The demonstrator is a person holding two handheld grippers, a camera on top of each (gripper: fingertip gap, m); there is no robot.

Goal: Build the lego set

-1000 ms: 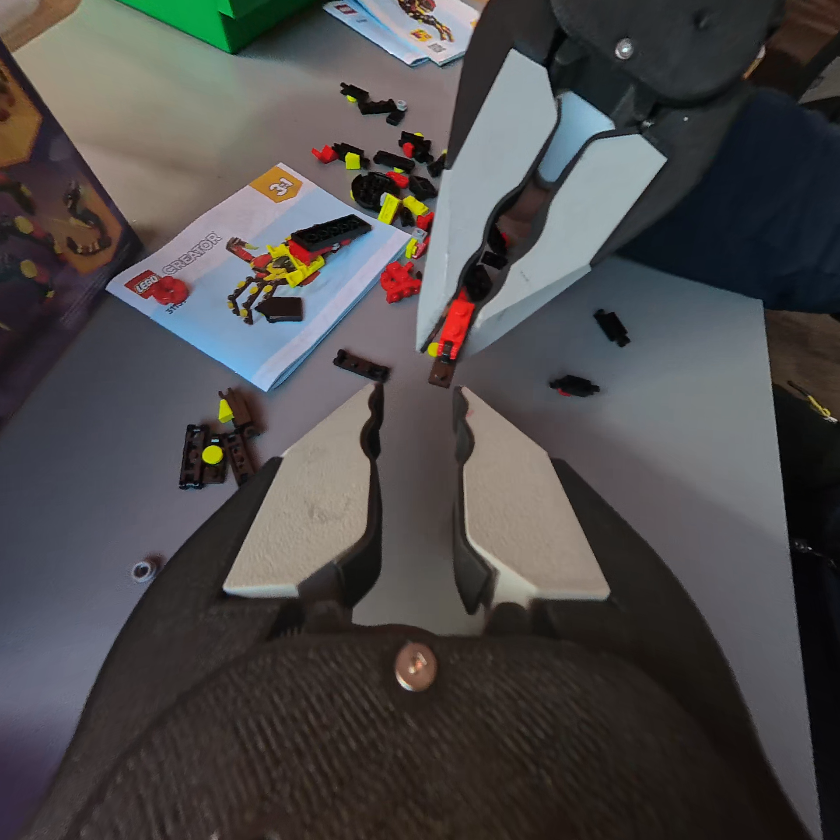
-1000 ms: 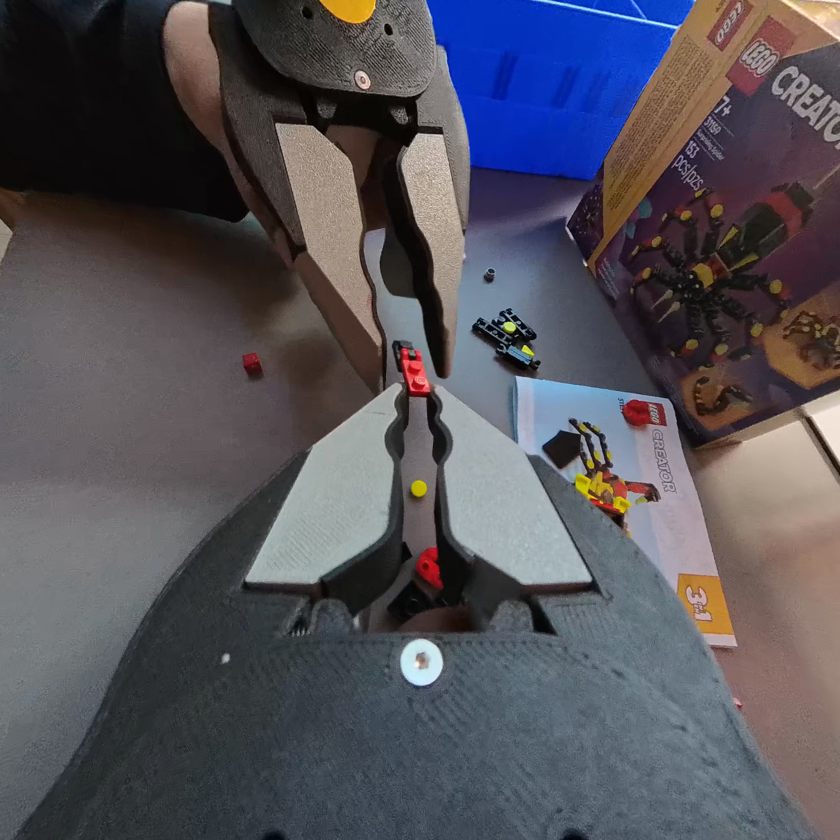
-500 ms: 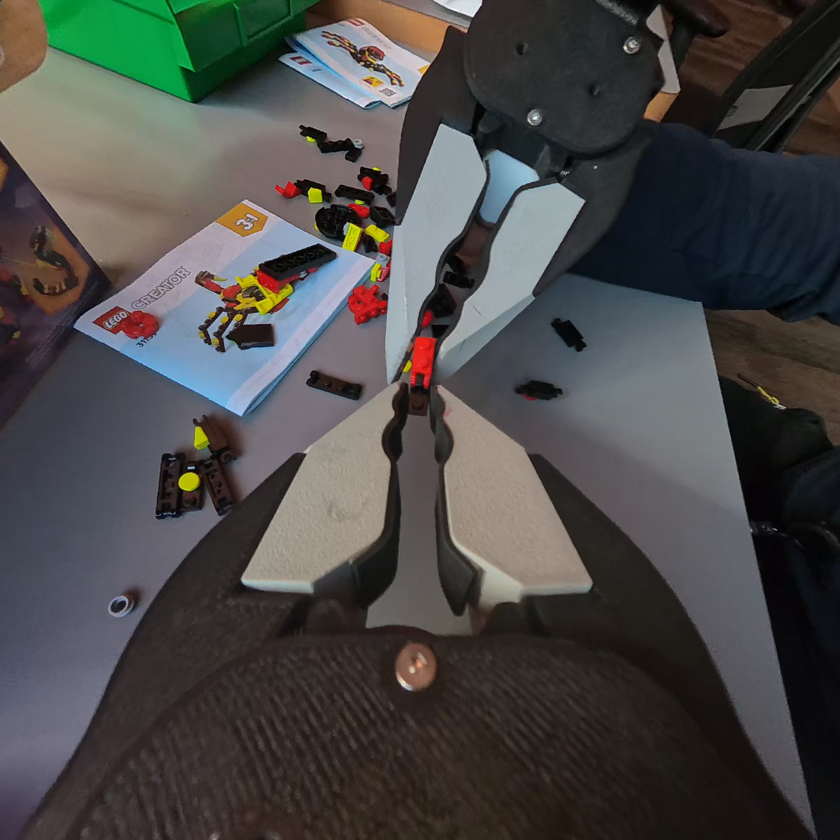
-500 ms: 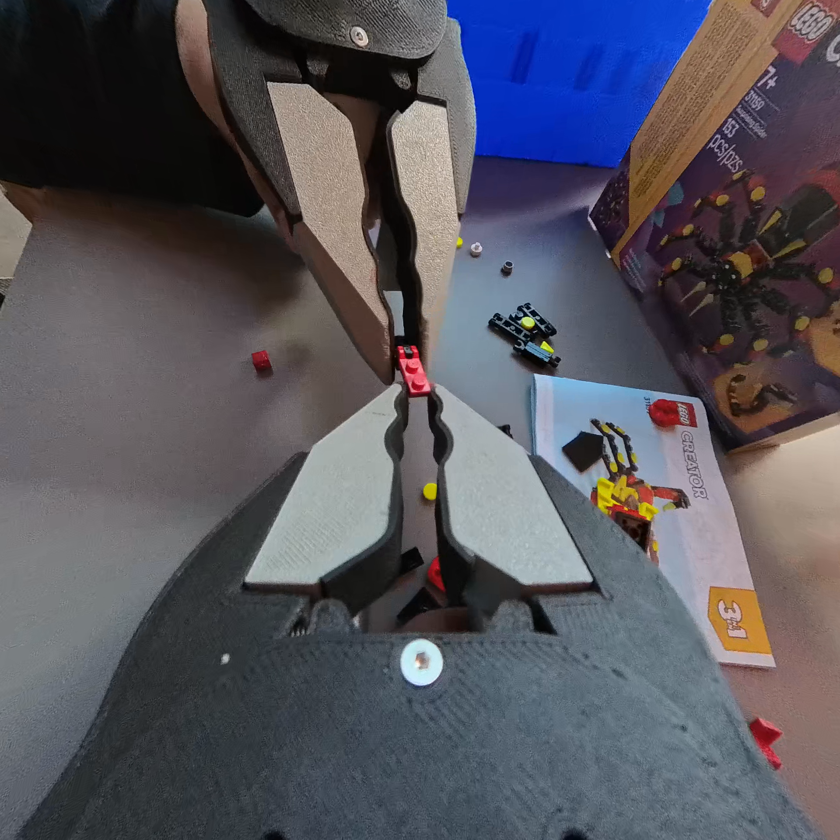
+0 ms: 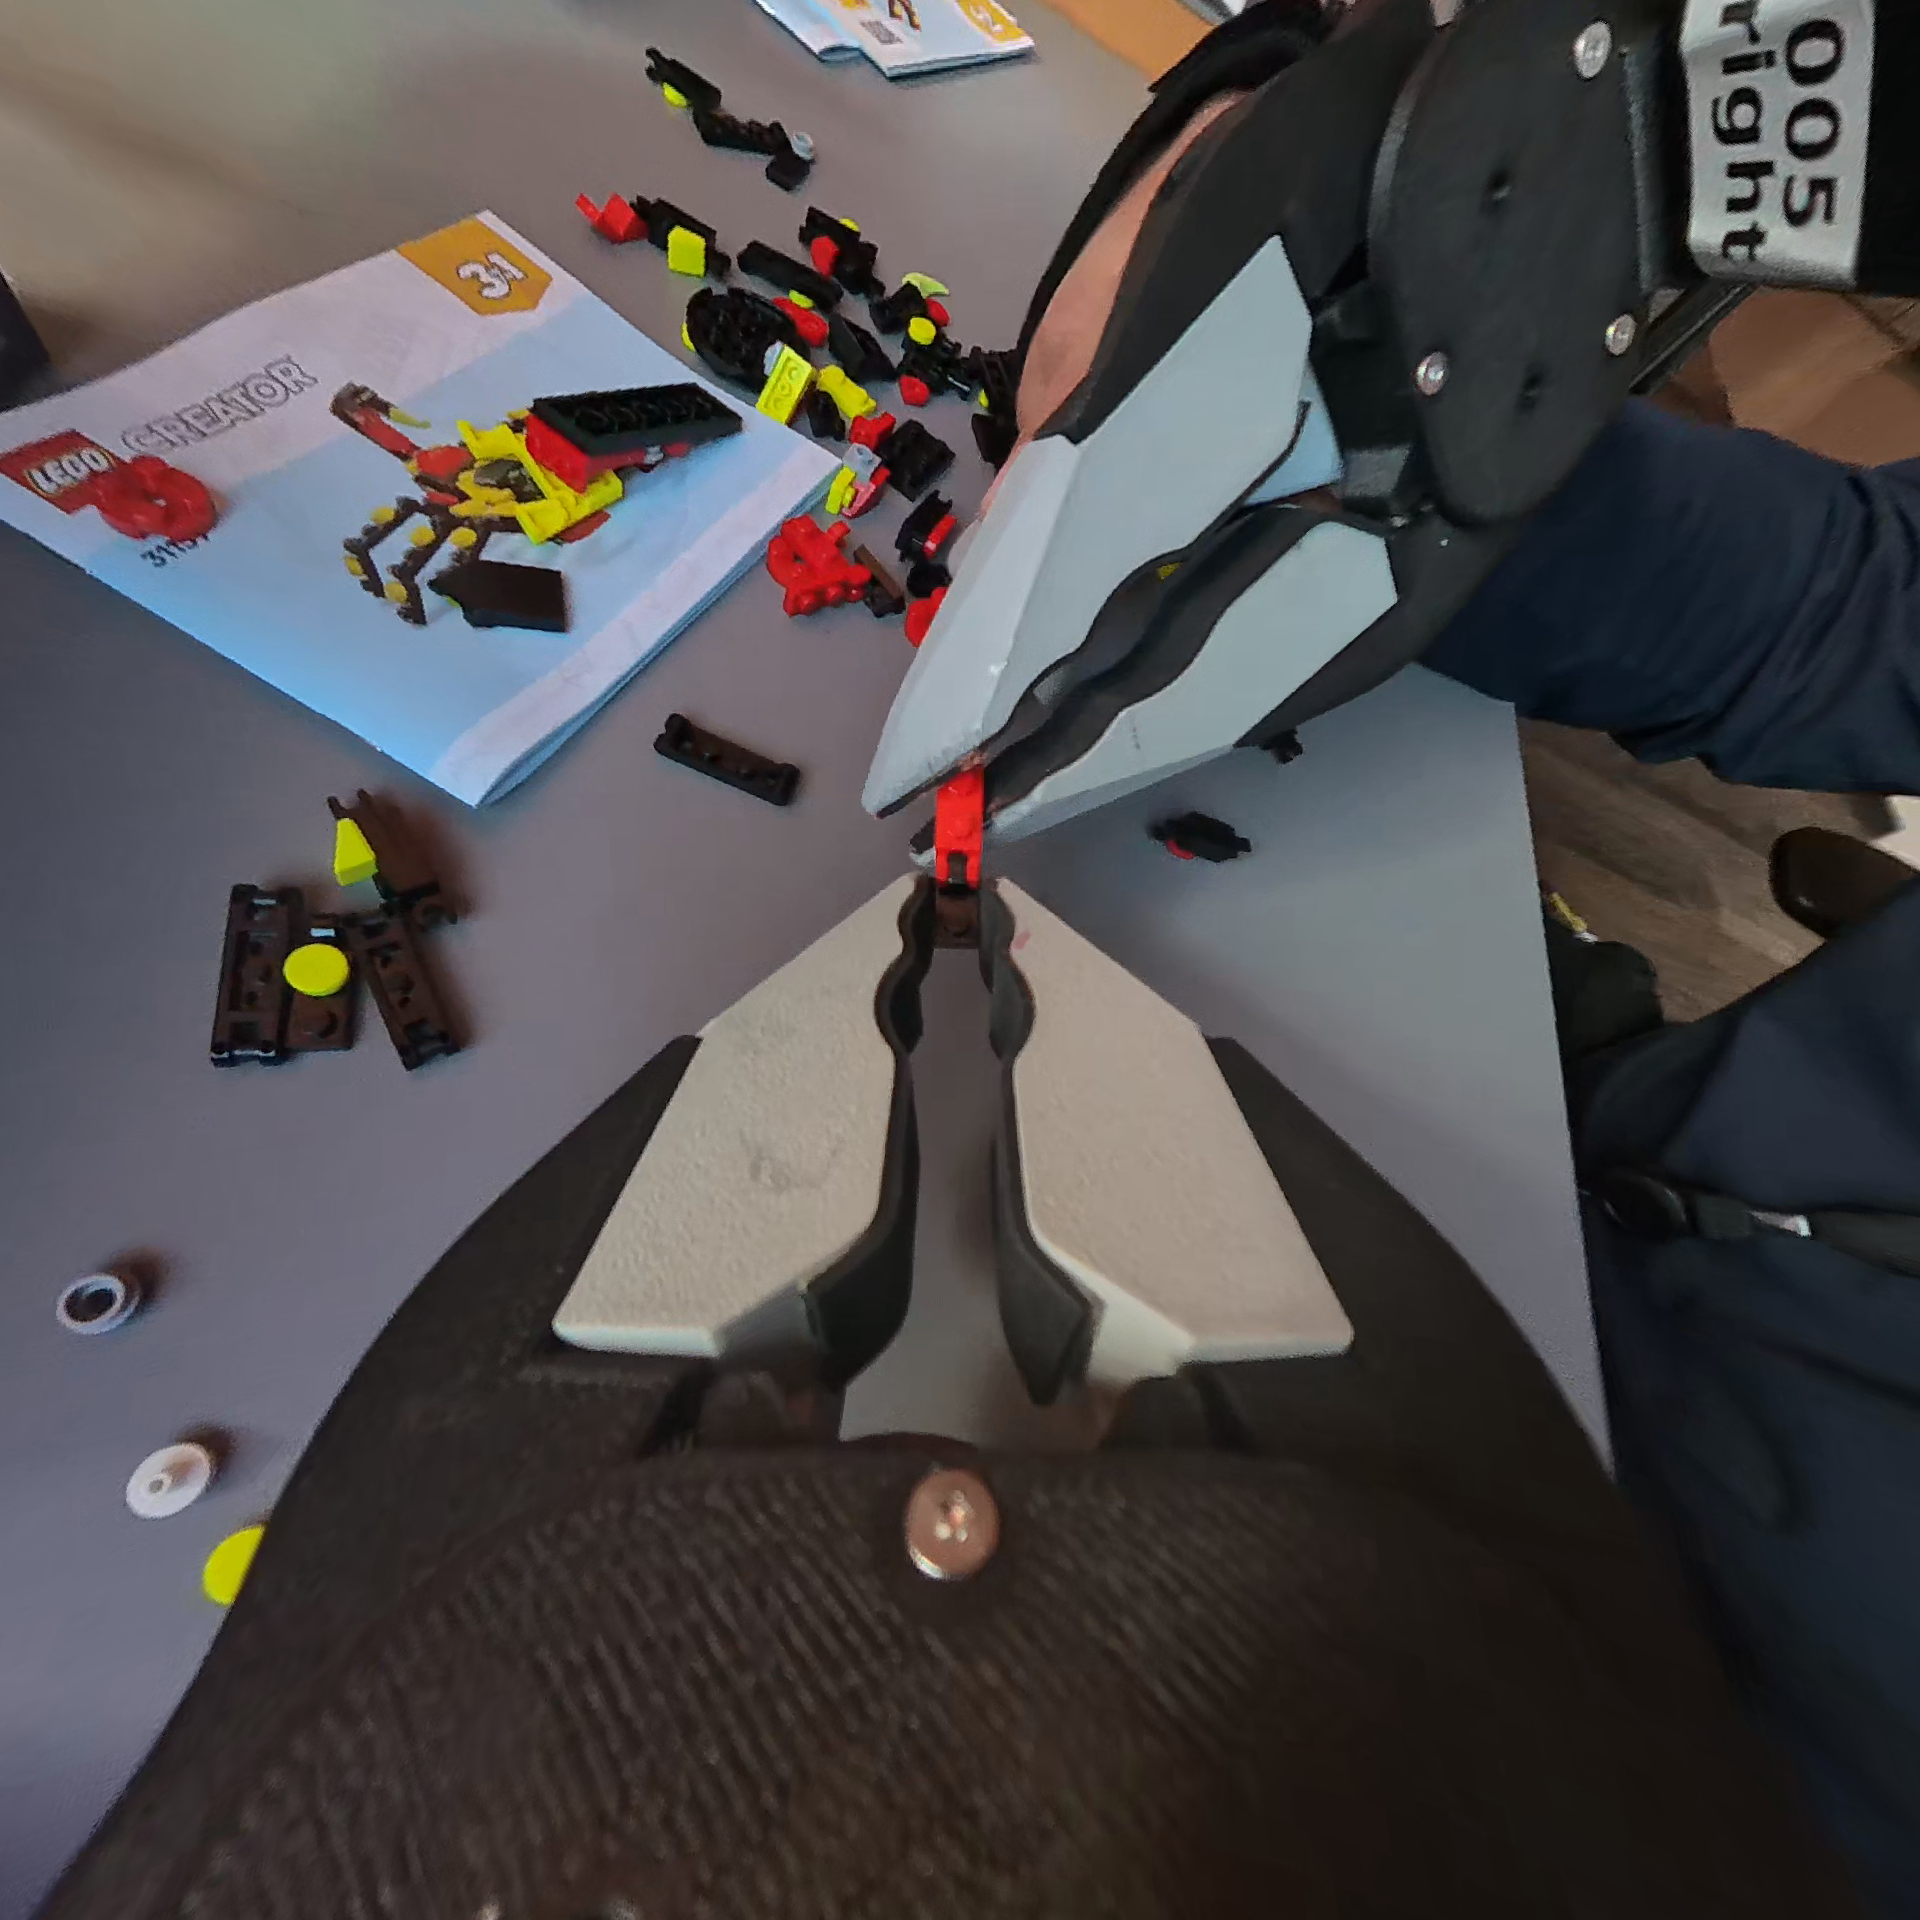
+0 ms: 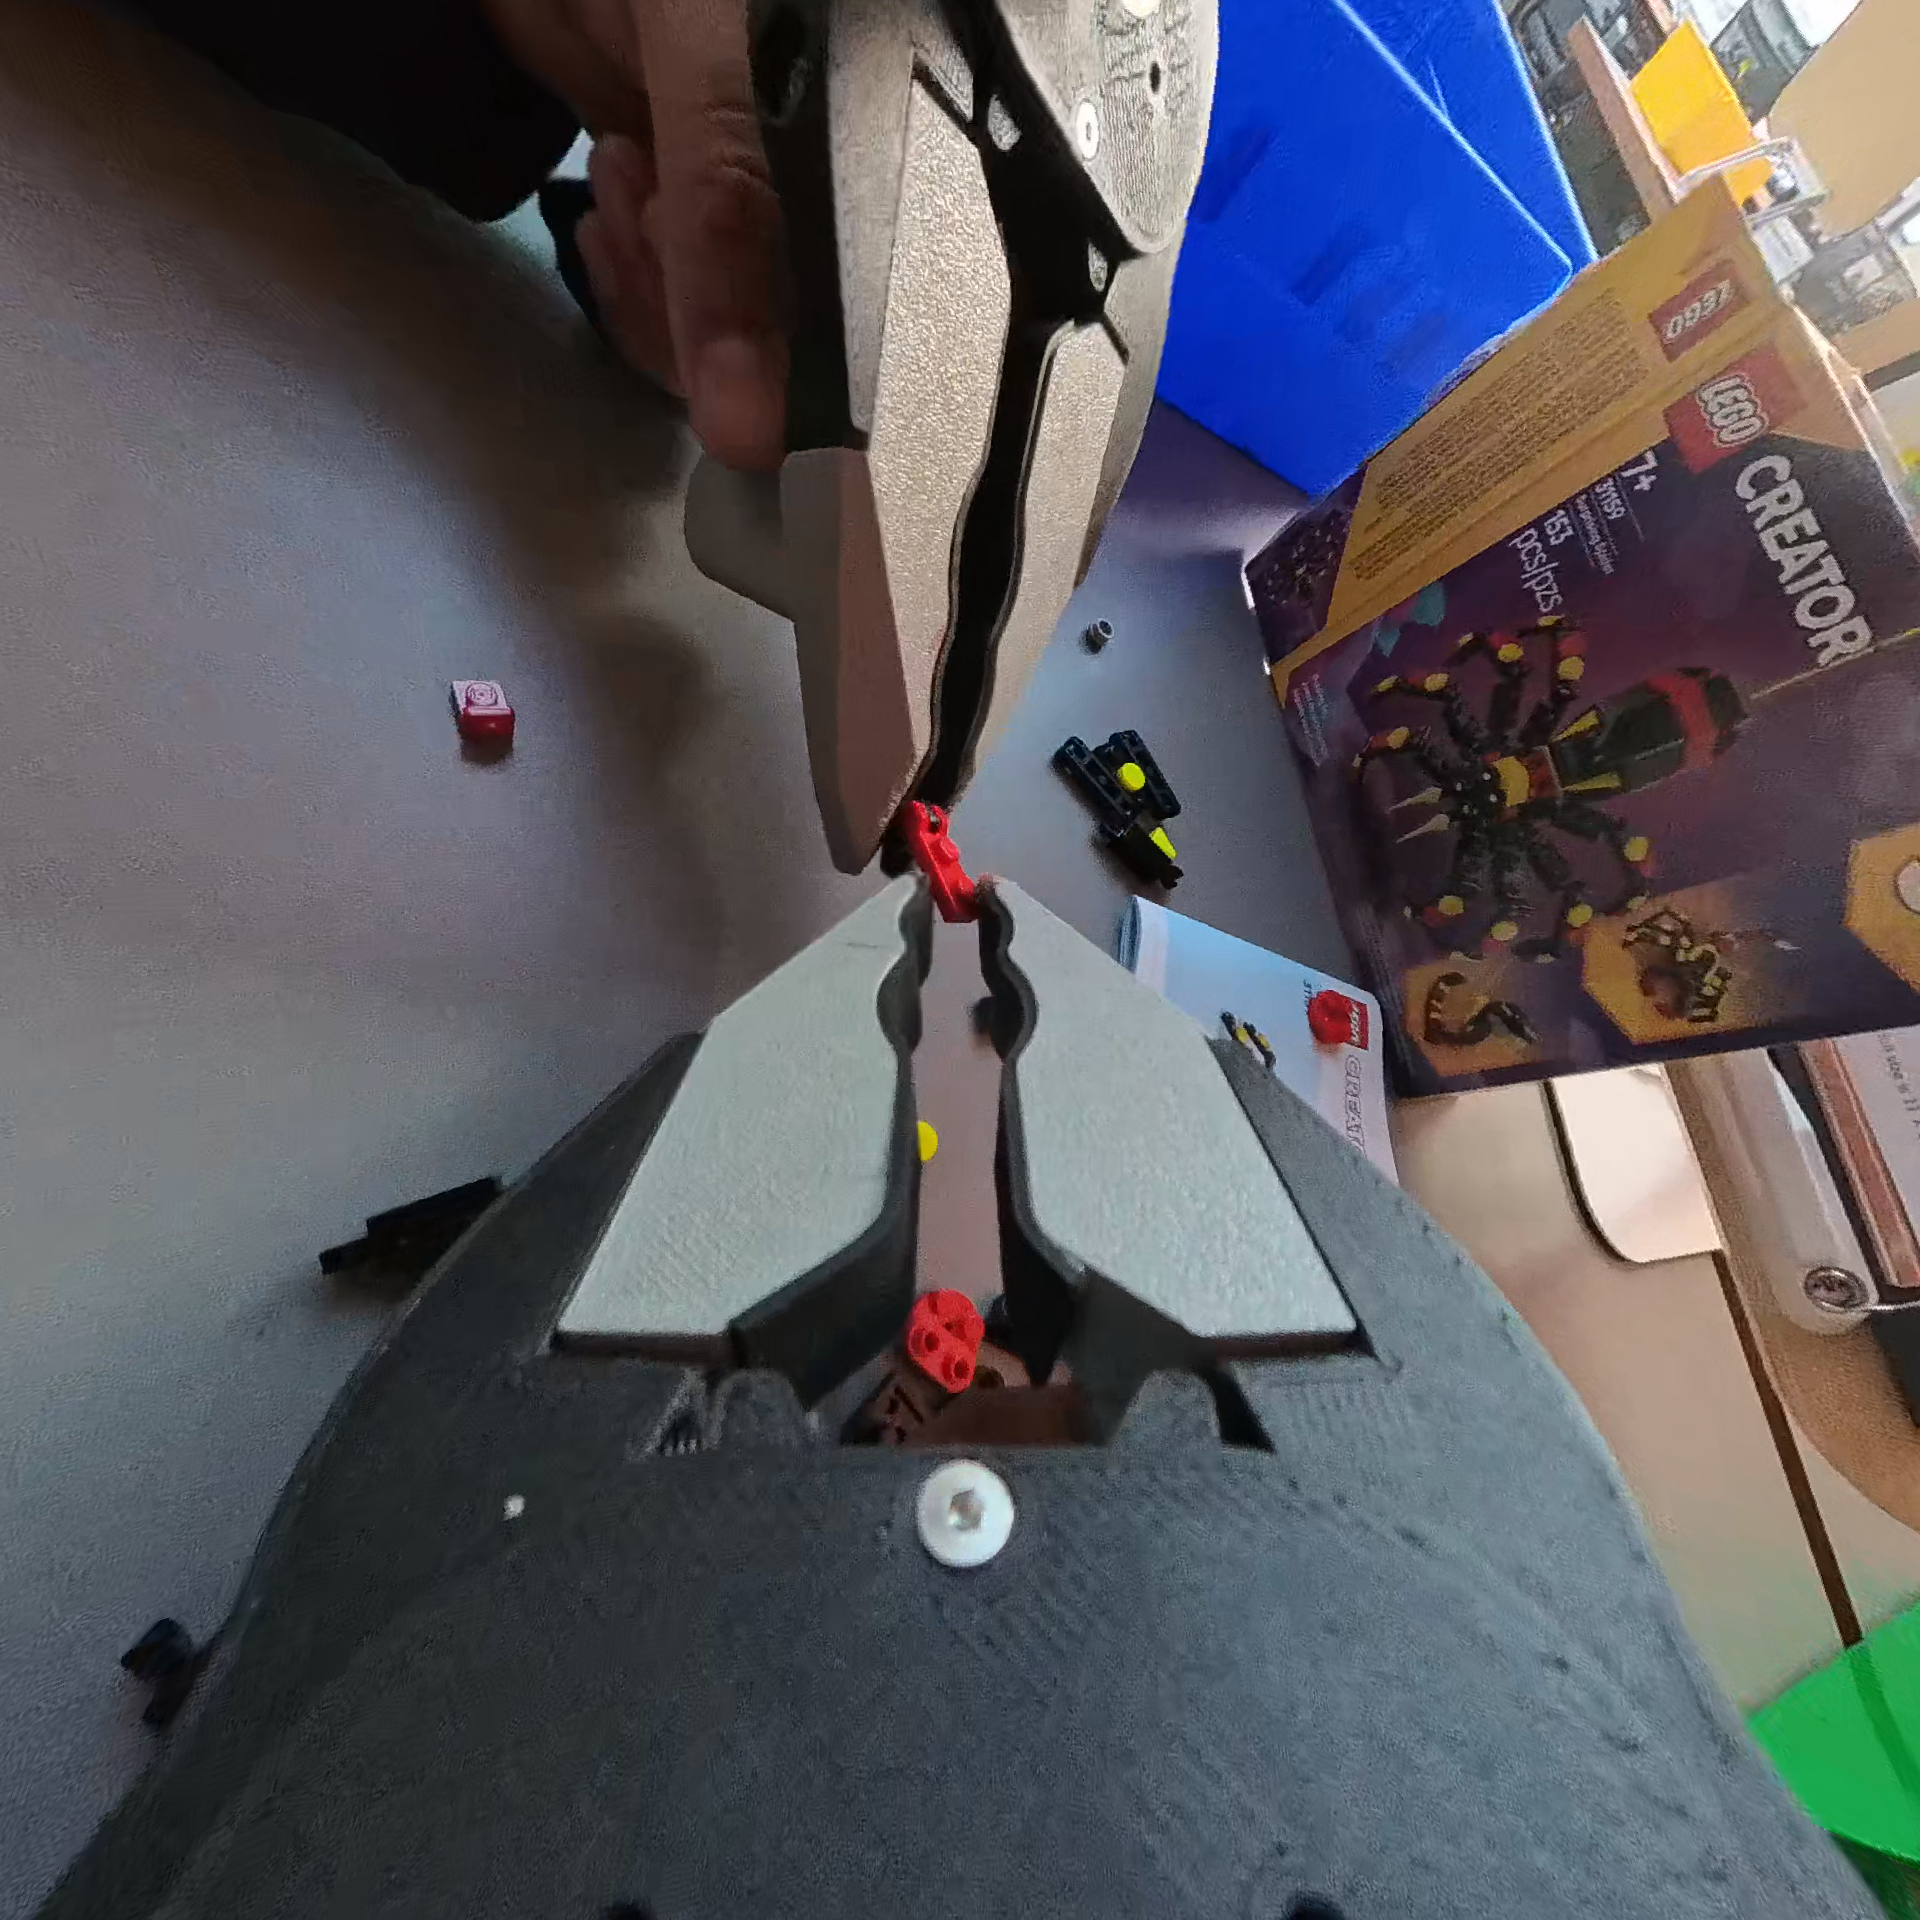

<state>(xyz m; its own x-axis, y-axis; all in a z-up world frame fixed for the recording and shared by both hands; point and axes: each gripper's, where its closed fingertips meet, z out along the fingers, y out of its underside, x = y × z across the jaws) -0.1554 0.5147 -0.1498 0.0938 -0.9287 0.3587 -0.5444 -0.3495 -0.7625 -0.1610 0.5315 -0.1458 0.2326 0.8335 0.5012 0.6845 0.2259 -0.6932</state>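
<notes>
A small red plate piece [image 5: 958, 819] with a dark brown piece [image 5: 954, 923] on its near end hangs between both grippers above the grey table [image 5: 1351, 987]. My left gripper [image 5: 951, 906] is shut on the brown end. My right gripper [image 5: 951, 800] comes in from the upper right and is shut on the red end. In the right wrist view the red piece [image 6: 941, 854] sticks out of my right gripper [image 6: 951, 902] into the tips of my left gripper [image 6: 906, 831], which a hand holds from above. The grippers meet tip to tip.
An instruction booklet [image 5: 395, 488] lies left, with a heap of loose black, red and yellow pieces [image 5: 831, 343] behind it. A black plate [image 5: 727, 771] and a black-brown sub-assembly [image 5: 332, 966] lie nearby. The set's box [image 6: 1621, 727], a blue bin [image 6: 1351, 239] and a stray red piece [image 6: 483, 710] show in the right wrist view. Only a small space, under 4 cm, lies between the two pairs of fingers. About 4 cm separates my right fingertips from the black plate [image 5: 727, 771].
My left gripper moved up to the right one and shut on the brown end of the red piece. Both grippers have since tilted together, still tip to tip.
</notes>
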